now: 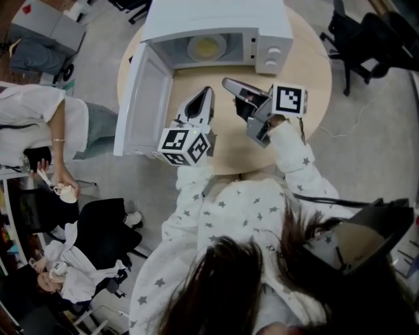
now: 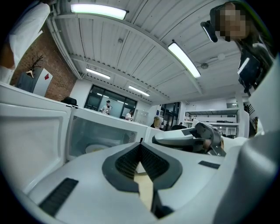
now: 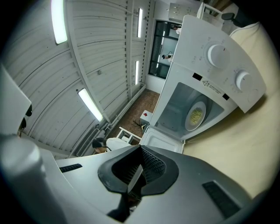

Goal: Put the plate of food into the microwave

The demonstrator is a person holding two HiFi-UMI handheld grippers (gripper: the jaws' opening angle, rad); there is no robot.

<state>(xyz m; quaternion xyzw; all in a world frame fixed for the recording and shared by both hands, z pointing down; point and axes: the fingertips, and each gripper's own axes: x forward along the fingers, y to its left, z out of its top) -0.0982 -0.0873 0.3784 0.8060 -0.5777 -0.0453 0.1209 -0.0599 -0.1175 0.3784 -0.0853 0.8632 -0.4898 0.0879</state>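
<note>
Plate of food is seen inside the microwave, approx. mid-cavity, w/ yellowish food shown on it. The microwave door is swung fully open to the left. The microwave is set at the far side of a round table. The left gripper is held over the table in front of the open cavity, its jaws pressed together w/ nothing between them. The right gripper is held just beside it, tips near each other, jaws likewise pressed together and empty. Both are kept well apart from the plate. Other persons are seen at left, away from the table.
</note>
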